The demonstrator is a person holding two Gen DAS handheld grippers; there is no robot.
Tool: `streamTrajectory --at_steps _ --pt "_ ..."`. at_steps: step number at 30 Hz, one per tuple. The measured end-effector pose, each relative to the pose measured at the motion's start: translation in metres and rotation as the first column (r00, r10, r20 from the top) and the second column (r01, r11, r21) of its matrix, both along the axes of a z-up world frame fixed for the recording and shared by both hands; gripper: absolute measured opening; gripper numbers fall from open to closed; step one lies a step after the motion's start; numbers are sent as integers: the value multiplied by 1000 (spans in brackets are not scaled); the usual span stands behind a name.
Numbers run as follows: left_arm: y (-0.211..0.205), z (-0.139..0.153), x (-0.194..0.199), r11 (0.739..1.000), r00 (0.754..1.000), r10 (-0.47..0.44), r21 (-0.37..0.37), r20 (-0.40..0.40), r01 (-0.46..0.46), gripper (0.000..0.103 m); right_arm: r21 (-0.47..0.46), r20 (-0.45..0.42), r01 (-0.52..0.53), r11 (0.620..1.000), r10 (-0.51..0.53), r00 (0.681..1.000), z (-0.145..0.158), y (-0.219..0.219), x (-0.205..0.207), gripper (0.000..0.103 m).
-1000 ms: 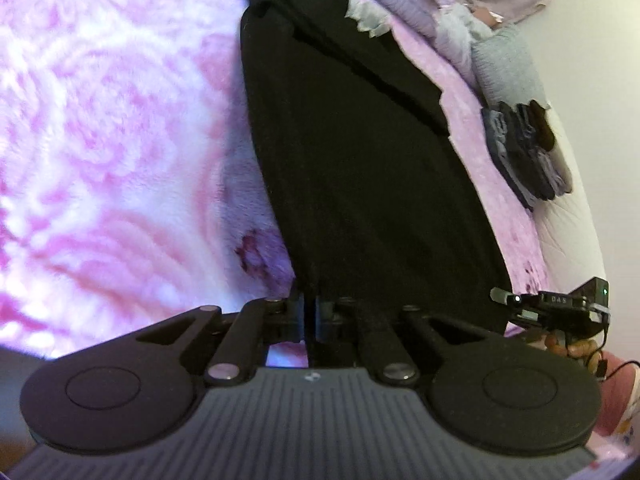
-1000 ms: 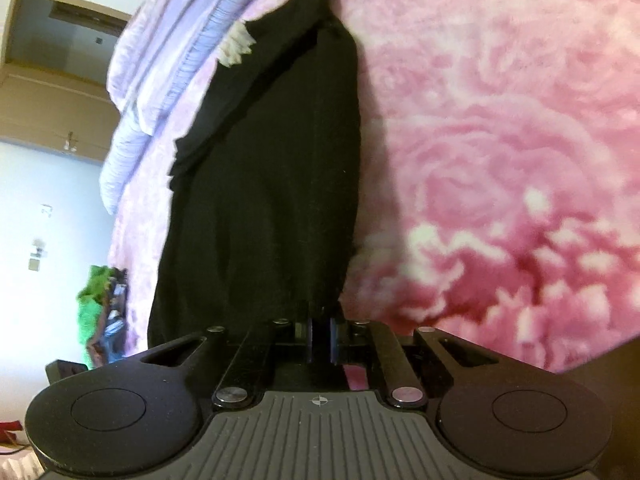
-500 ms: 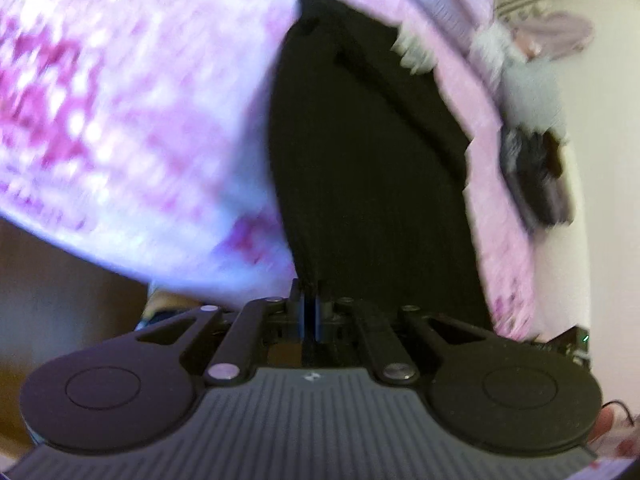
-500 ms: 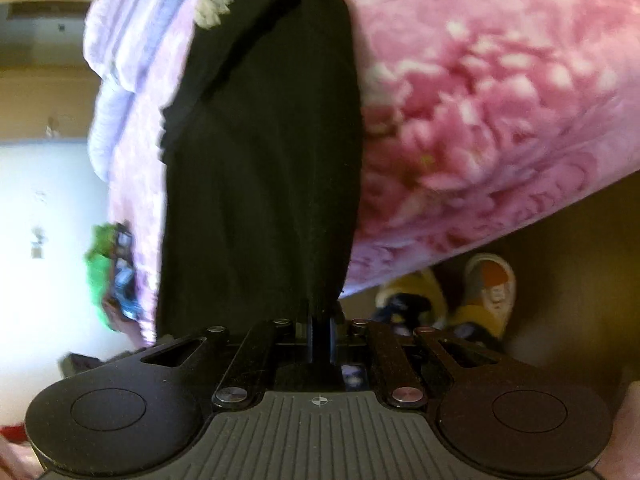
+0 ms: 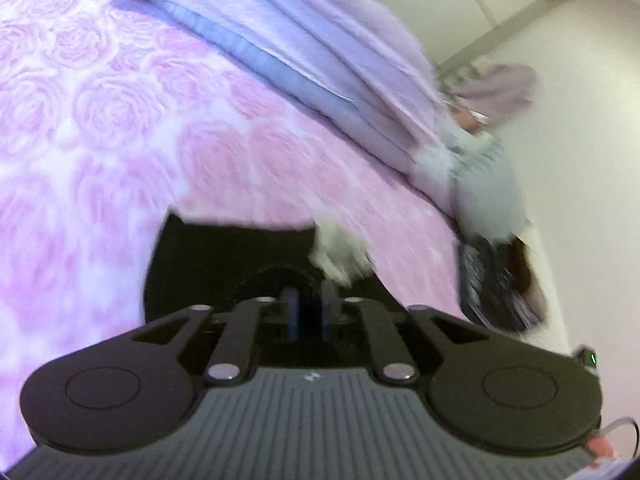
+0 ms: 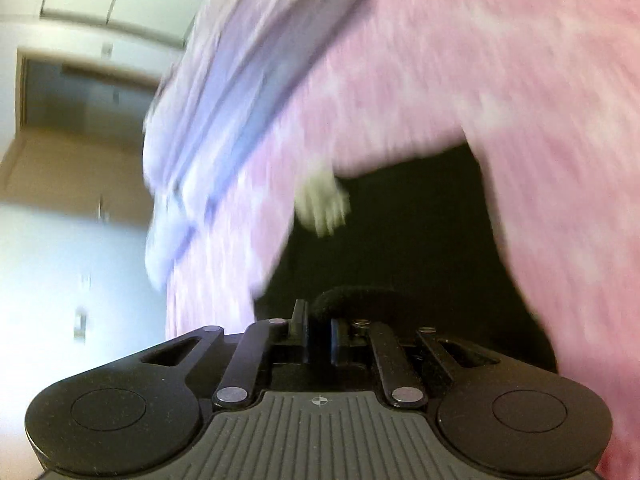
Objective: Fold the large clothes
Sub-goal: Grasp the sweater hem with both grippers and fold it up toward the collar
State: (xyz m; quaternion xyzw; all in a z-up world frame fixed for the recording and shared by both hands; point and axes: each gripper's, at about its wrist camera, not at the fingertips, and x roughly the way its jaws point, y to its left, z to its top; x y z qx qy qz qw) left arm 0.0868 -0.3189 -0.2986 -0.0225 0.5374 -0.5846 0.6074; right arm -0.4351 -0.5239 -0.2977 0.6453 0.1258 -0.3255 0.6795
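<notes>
A black garment [image 5: 224, 256] lies folded short on the pink rose blanket [image 5: 100, 128], with a white trim piece [image 5: 340, 256] at its far right corner. My left gripper [image 5: 308, 306] hovers over the near part; its jaws are opening, with a small gap and a hump of black cloth just ahead of the tips. In the right wrist view the same black garment [image 6: 408, 240] and white trim [image 6: 322, 204] show blurred. My right gripper [image 6: 319, 334] is also opening, a roll of black cloth lying just beyond its fingers. No pad visibly presses the cloth.
Lilac bedding [image 5: 320, 40] is piled along the far side of the bed. A grey-blue pillow [image 5: 484, 184] and a stack of dark folded clothes [image 5: 492, 284] sit at the right edge by the wall. A doorway [image 6: 80, 92] shows at left in the right wrist view.
Both grippers swept forward over the bed with the garment's near hem, folding the long black garment in half. Their jaws, shut on the hem before, now stand slightly apart.
</notes>
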Motion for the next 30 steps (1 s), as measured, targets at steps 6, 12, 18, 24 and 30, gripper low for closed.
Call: streamTrajectory --at_steps 6,12,18,24,30 --pt "-51 -30 27 994 997 55 94 52 -60 25 -100 -283 45 994 -71 956 -17 -29 18 55" --pt "-55 -54 12 975 973 -172 168 153 146 26 -168 -457 -169 971 75 886 -42 -4 33 55" --pt "-89 -66 -4 950 914 -303 161 270 267 34 -277 -556 -324 905 125 822 -55 -11 65 55" --pt "-111 -84 -12 937 886 -344 180 311 300 33 -291 -633 -422 859 158 758 -77 -23 93 42" --pt "-103 -68 -19 930 838 -359 79 410 360 2 -394 -578 -417 819 132 805 -62 -17 86 0"
